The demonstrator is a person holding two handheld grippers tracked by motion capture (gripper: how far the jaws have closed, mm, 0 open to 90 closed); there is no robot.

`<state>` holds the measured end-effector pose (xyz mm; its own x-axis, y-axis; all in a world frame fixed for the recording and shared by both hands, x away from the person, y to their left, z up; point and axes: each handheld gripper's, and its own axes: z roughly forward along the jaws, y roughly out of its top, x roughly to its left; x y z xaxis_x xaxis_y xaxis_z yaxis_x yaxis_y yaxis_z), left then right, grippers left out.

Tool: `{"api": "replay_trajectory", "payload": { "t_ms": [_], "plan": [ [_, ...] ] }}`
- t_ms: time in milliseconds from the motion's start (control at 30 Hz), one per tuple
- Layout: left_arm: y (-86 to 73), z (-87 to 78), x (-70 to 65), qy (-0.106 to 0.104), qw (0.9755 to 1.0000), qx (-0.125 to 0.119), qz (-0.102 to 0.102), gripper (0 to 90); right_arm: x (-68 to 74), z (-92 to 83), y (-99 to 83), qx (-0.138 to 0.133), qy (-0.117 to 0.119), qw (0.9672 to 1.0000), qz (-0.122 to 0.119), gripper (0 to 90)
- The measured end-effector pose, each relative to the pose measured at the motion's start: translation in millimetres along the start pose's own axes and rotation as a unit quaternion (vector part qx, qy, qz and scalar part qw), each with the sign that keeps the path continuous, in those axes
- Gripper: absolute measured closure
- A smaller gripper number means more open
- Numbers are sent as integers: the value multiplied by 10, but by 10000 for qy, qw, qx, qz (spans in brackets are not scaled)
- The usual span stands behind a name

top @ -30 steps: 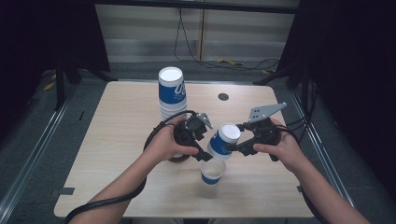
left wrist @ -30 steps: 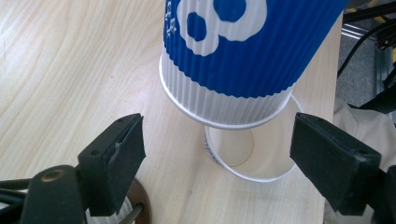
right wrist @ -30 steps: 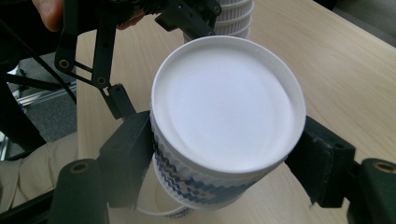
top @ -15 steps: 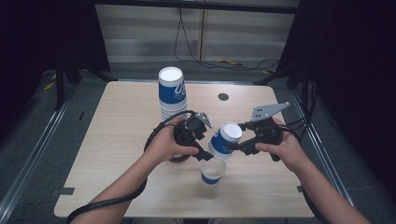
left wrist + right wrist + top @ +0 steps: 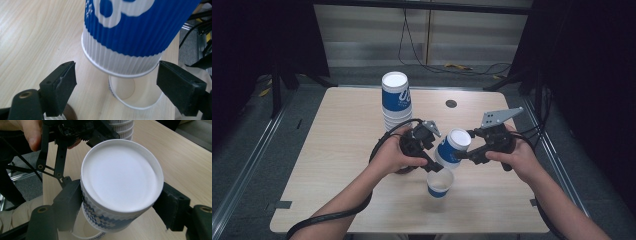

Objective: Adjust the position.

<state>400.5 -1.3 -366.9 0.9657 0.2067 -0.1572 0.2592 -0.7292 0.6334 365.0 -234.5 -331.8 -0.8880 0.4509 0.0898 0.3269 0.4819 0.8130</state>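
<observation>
Item: paper cup [image 5: 451, 146], blue with white ribbing, upside down and tilted, pinched near its closed base between the jaws of the right gripper [image 5: 460, 155]; the pads are seen pressed against the ribbed wall on both sides in the right gripper view [image 5: 120, 192]. Item: second cup [image 5: 439, 183], upright and open-mouthed, stood on the surface [image 5: 337, 150] directly beneath the held cup, whose rim hangs just above it and apart from it, as shown in the left gripper view [image 5: 135, 95]. Item: left gripper [image 5: 428, 159], jaws spread wide to either side of the held cup's lower rim [image 5: 117, 62], no pad touching it. Item: stack of cups [image 5: 396, 100], kept farther back on the surface, well apart from the work. Step in hand, as judged: the upper cup is being parted from, or fitted to, the lower one. Handling notes: the tilt of the held cup is best taken out first, so that both rims lie parallel. The right-hand pinch should be kept light, since a thin paper wall is likely to buckle under pressure. If the lower cup is to be steadied, the left jaws are best brought down around its wall rather than closed on the upper rim. A slow, straight vertical movement is advised, as the empty lower cup could easily be tipped over.
</observation>
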Motion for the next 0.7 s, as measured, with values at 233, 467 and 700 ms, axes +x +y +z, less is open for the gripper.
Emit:
{"api": "replay_trajectory", "payload": {
  "t_ms": [233,467,700],
  "plan": [
    [33,20,-28,-3,9999,-105,54,160,9,21,16,-57,29,10000,30,267],
    [49,52,-40,-20,9999,-91,115,160,15,26,35,-105,41,9999,27,267],
    [51,65,-40,9,9999,-73,150,161,12,29,26,-143,42,9999,47,267]
  ]
}}
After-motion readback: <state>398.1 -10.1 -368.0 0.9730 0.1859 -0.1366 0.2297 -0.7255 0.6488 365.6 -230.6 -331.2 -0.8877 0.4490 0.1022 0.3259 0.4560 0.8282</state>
